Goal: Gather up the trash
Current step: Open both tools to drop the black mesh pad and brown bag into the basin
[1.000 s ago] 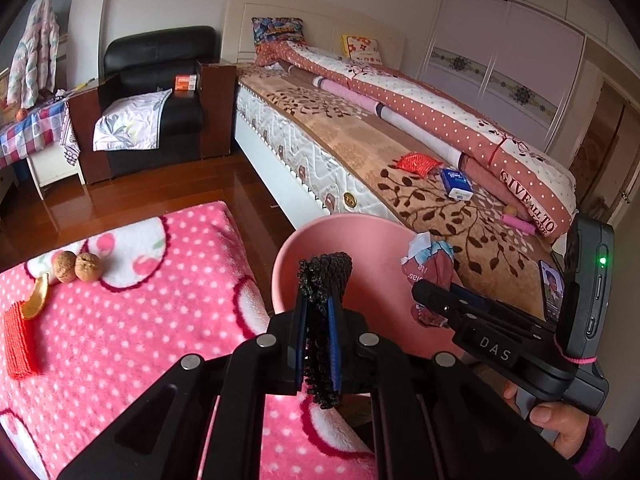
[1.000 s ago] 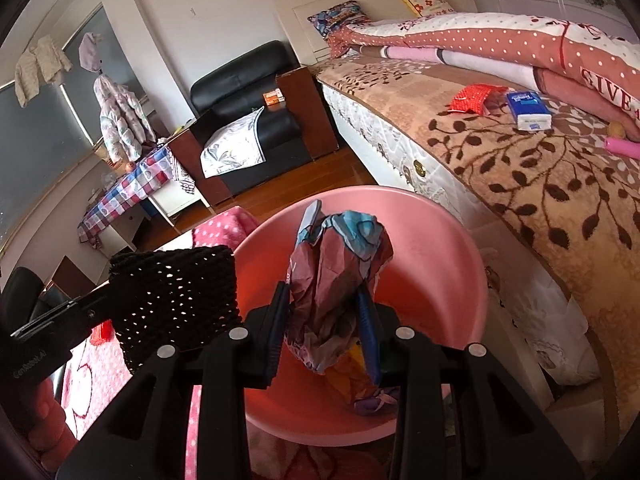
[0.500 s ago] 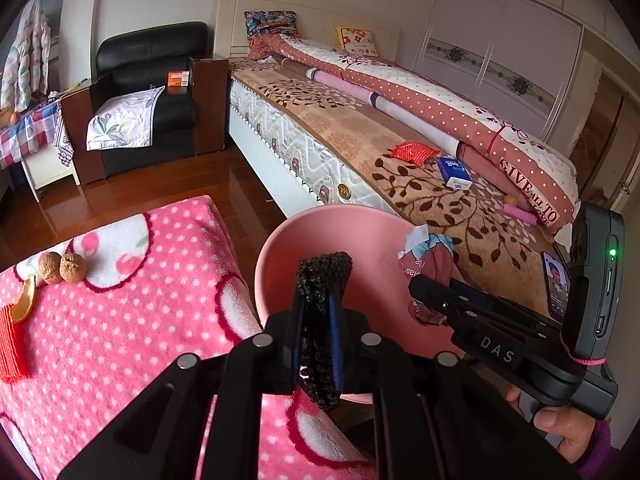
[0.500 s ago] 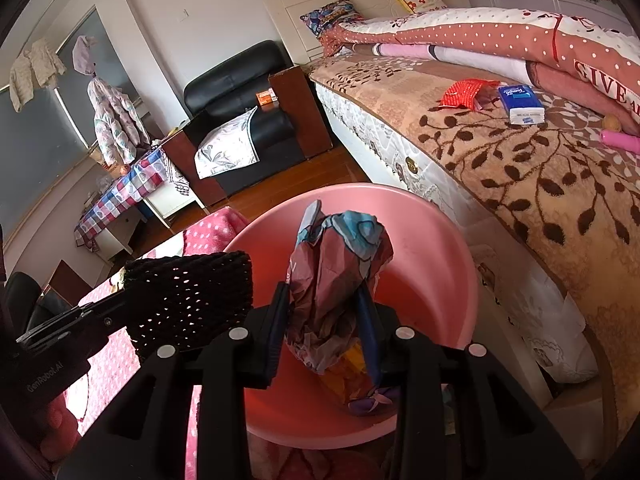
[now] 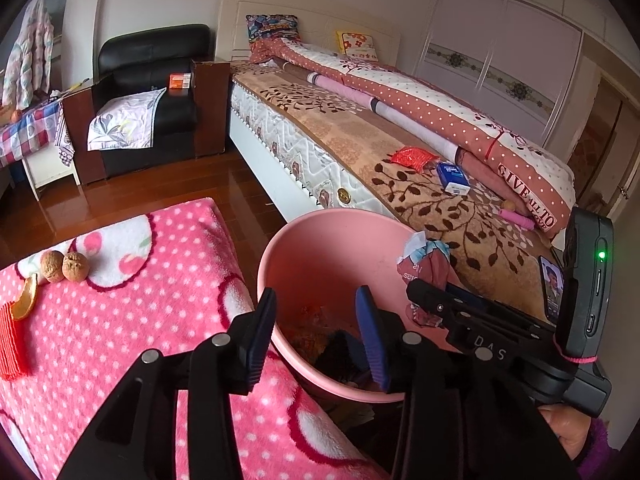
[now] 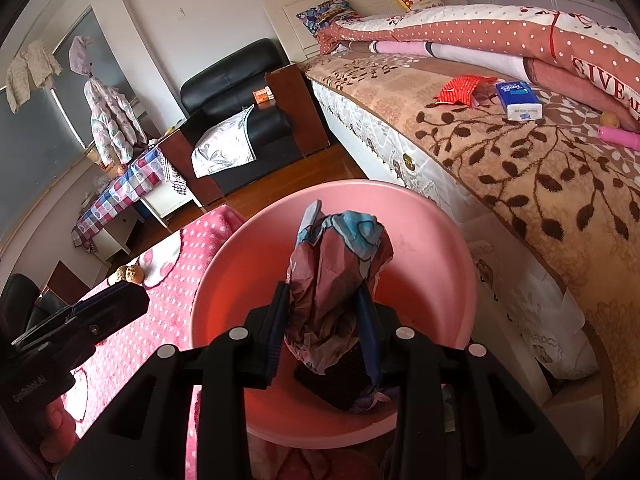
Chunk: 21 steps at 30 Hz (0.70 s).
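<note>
A pink basin (image 5: pixel 320 216) stands between the pink dotted blanket (image 5: pixel 120 320) and the bed. My left gripper (image 5: pixel 316 300) hangs over the basin's near rim; its jaws are opening and nothing is between them. A black mesh piece (image 5: pixel 340 348) lies at the bottom of the basin (image 6: pixel 420 220), and the right wrist view shows that black mesh piece (image 6: pixel 340 376) below the wrapper. My right gripper (image 6: pixel 322 300) is shut on a crumpled red and blue wrapper (image 6: pixel 336 272) above the basin. Two walnuts (image 5: pixel 64 266), an orange peel (image 5: pixel 26 296) and a red piece (image 5: pixel 10 336) lie on the blanket.
On the bed (image 5: pixel 360 148) to the right lie a red packet (image 5: pixel 414 157), a blue tissue pack (image 5: pixel 452 178) and a rolled quilt. A black armchair (image 5: pixel 152 80) and wooden floor are at the back. A hand (image 5: pixel 568 424) holds the right gripper's handle.
My left gripper's jaws have spread apart and let go of the black mesh piece, which dropped into the basin. The right gripper still grips the wrapper in the same place.
</note>
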Available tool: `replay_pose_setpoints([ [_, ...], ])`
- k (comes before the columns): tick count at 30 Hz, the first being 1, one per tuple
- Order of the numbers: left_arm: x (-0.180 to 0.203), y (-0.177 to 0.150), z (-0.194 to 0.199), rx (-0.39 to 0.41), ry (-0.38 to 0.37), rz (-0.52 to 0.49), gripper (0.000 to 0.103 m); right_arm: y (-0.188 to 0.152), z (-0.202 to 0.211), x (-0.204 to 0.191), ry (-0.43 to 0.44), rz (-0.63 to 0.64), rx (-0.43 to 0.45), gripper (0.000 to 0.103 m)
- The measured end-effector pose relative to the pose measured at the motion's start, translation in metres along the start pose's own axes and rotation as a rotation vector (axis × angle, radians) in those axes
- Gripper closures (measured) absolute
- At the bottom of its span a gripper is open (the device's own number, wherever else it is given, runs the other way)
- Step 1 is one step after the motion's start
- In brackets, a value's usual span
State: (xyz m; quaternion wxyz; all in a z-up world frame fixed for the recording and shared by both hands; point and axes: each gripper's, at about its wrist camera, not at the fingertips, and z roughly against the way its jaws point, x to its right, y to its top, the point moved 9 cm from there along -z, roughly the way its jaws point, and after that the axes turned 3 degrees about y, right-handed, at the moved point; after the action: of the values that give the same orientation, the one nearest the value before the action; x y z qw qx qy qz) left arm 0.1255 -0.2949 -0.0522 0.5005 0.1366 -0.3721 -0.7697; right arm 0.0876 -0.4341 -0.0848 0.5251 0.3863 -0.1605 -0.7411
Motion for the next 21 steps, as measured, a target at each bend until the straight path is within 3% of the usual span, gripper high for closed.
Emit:
replay_pose_setpoints([
  [10, -0.009, -0.004, 0.004, -0.011, 0.002, 0.029, 0.054, -0.004, -0.005, 0.000, -0.006, -0.030, -0.044, 0.067],
  [14, -0.013, -0.006, 0.006, -0.011, 0.004, 0.035, 0.053, -0.008, -0.007, 0.001, -0.012, -0.042, -0.061, 0.059],
  [21, -0.022, -0.009, 0.014, -0.006, 0.009, 0.055, 0.053, -0.009, -0.005, 0.001, -0.013, -0.040, -0.062, 0.056],
])
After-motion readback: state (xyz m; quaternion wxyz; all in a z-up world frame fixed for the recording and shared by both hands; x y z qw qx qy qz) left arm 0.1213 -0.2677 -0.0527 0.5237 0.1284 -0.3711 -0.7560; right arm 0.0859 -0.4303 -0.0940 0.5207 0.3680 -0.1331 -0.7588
